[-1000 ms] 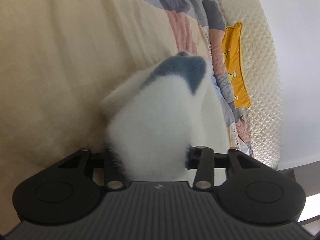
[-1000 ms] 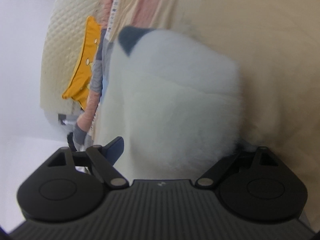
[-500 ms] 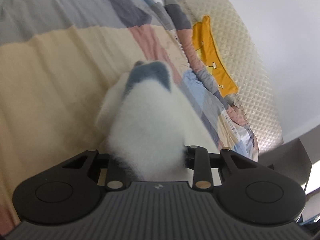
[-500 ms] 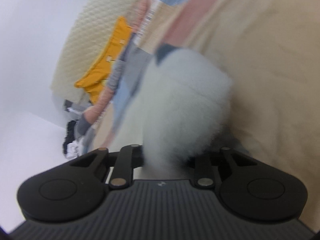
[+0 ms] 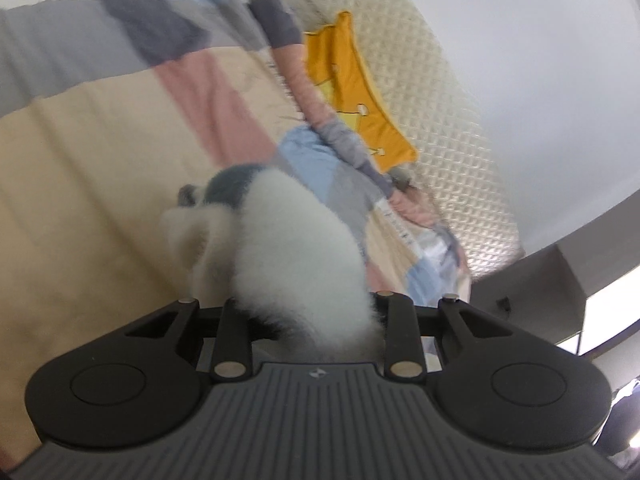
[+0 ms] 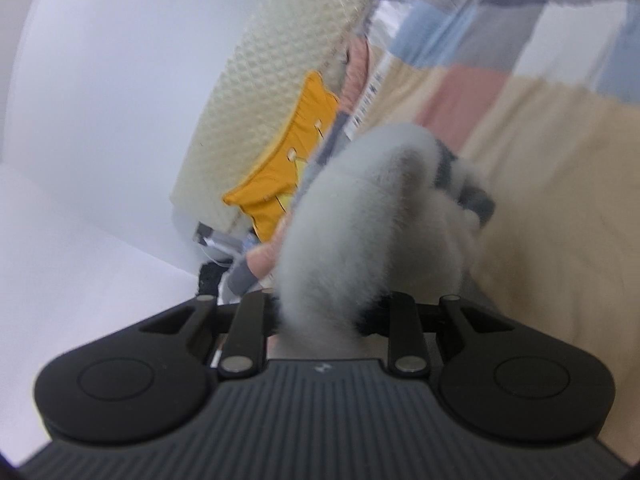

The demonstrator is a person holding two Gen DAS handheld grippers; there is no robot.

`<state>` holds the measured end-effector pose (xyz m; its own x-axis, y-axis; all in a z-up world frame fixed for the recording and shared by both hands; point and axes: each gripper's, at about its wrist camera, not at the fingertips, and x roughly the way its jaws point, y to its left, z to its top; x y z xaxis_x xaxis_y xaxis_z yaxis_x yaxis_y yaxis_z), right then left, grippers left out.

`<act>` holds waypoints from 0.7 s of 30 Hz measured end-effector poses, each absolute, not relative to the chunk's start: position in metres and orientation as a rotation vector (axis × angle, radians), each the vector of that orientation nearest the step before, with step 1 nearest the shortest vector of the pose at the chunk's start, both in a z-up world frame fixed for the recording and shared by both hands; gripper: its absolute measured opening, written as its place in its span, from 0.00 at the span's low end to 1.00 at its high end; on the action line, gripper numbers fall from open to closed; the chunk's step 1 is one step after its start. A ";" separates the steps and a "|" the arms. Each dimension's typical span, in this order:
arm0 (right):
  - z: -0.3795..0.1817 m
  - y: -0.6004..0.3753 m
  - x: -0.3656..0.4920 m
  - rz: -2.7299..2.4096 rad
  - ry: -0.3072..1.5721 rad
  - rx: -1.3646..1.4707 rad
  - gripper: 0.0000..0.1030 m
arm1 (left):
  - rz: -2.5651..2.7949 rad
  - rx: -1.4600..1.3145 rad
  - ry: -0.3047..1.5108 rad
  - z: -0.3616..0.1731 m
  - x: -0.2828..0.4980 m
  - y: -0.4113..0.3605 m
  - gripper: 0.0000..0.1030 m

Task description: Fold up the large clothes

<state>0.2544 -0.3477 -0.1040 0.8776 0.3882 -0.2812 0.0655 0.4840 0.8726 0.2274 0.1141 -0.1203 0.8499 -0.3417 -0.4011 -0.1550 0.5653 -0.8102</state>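
Both grippers are clamped on the fluffy white garment: the left gripper (image 5: 308, 320) and the right gripper (image 6: 320, 316) each pinch a bunch of the garment (image 5: 296, 248) between narrowed jaws. Compared with a second ago, the fleece has come up off the quilt (image 5: 100, 152) and hangs stretched away from each camera, its grey patch (image 5: 232, 184) at the far end. That suggests the lift is done and the fold-over comes next. Beyond lies the cream headboard (image 5: 440, 120).

Bright, soft daylight; motion blur throughout, fisheye bending at the edges
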 end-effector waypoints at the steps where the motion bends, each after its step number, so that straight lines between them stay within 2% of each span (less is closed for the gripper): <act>1: -0.098 -0.352 0.258 0.204 0.470 1.057 0.27 | -0.124 -0.965 0.558 -0.112 0.235 0.107 0.32; 10: -0.048 -0.407 0.322 0.202 0.397 0.986 0.27 | -0.133 -0.864 0.578 -0.043 0.349 0.034 0.32; 15: -0.040 -0.443 0.362 0.184 0.342 0.993 0.27 | -0.135 -0.774 0.555 -0.012 0.425 -0.025 0.32; 21: -0.041 -0.482 0.435 0.145 0.320 0.979 0.27 | -0.162 -0.632 0.487 -0.016 0.522 -0.088 0.33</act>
